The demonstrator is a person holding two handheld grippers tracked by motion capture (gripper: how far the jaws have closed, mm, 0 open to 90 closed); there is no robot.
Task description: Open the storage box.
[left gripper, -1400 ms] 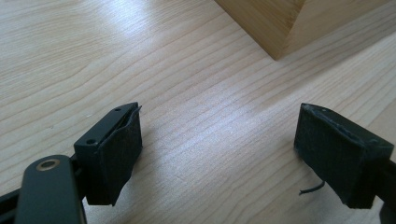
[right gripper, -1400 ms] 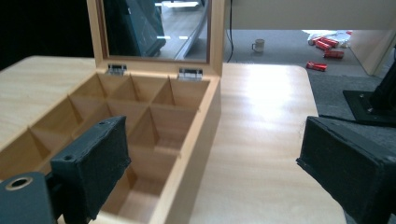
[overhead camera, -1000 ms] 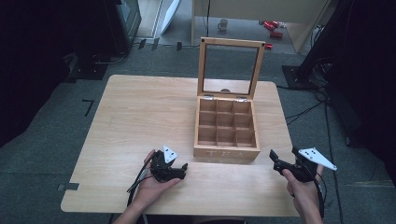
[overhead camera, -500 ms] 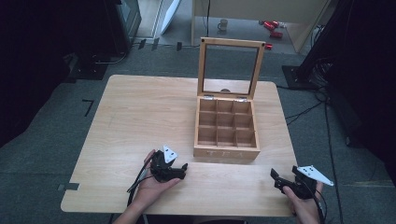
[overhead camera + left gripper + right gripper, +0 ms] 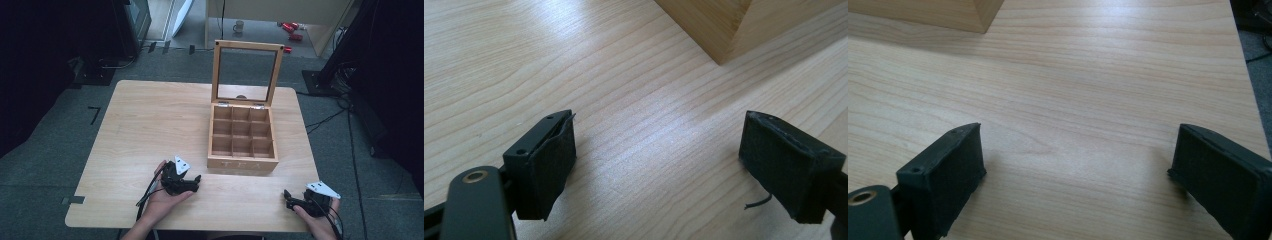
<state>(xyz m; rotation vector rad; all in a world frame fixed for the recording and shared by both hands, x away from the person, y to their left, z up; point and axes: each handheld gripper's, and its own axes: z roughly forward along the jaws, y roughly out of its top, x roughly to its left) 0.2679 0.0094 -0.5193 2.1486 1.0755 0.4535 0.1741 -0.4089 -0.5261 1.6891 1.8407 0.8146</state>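
A wooden tea box [image 5: 242,137] stands on the right half of the table with its glass-paned lid [image 5: 247,73] raised upright; its nine compartments look empty. My left gripper [image 5: 192,182] rests on the table in front of the box's left corner, open with nothing between its jaws. That box corner [image 5: 719,25] rises just beyond the left gripper [image 5: 659,170]. My right gripper [image 5: 290,198] lies near the table's front right corner, open and empty. In the right gripper view the right gripper [image 5: 1078,180] is low over bare wood, with the box's front corner [image 5: 975,15] at the top left.
The wooden table [image 5: 150,125] has bare room on its left half. Its right edge [image 5: 1243,65] runs close beside the right gripper. On the floor behind the table are a mug [image 5: 239,25], red objects [image 5: 291,29] and cables.
My right gripper has drawn back toward the table's front edge and slightly left. The left gripper and the box have not moved.
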